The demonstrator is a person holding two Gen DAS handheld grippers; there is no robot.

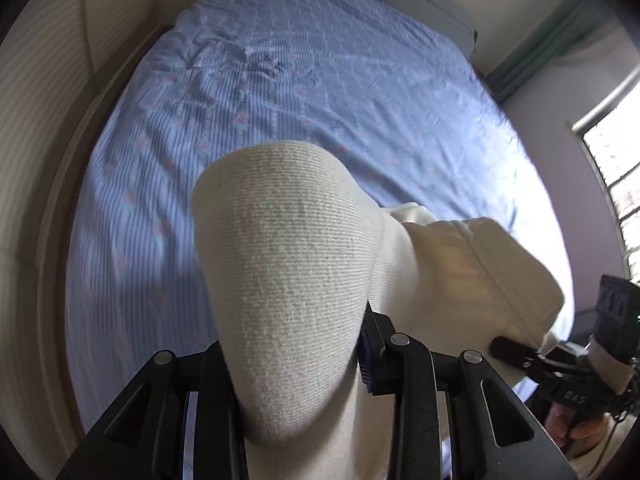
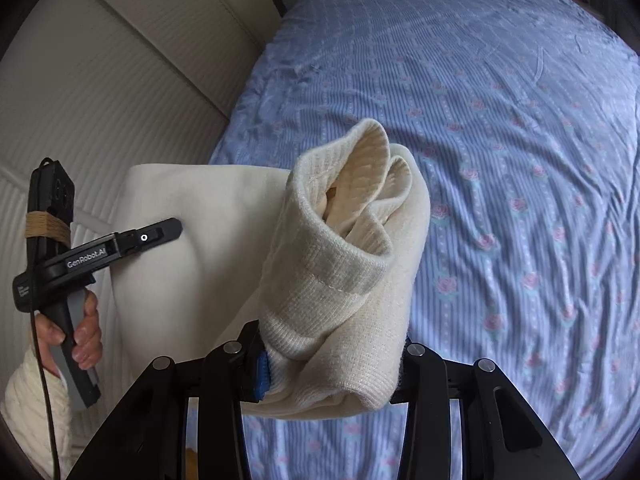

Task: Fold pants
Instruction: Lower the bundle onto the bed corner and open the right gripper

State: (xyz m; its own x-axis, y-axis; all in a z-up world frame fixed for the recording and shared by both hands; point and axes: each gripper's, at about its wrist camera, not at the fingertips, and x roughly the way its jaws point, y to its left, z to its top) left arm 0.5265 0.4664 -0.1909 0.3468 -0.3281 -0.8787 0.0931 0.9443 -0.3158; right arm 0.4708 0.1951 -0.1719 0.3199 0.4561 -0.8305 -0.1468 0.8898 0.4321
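Cream knit pants (image 1: 288, 264) hang in the air above the blue striped bed (image 1: 320, 80), stretched between both grippers. My left gripper (image 1: 292, 356) is shut on a ribbed end that bulges up and hides the fingertips. In the right wrist view my right gripper (image 2: 332, 364) is shut on a bunched, rolled ribbed part of the pants (image 2: 344, 280). The smooth cloth runs left from there to the left gripper (image 2: 160, 232), held by a hand (image 2: 86, 328). The right gripper (image 1: 516, 350) also shows at the lower right of the left wrist view, pinching the cloth's edge.
The bed sheet (image 2: 520, 120) with small pink roses spreads out below and ahead. Pale ribbed panels (image 1: 40, 120) line the bed's left side. Grey pillows (image 1: 420, 0) lie at the far end. A bright window (image 1: 616, 168) is on the right.
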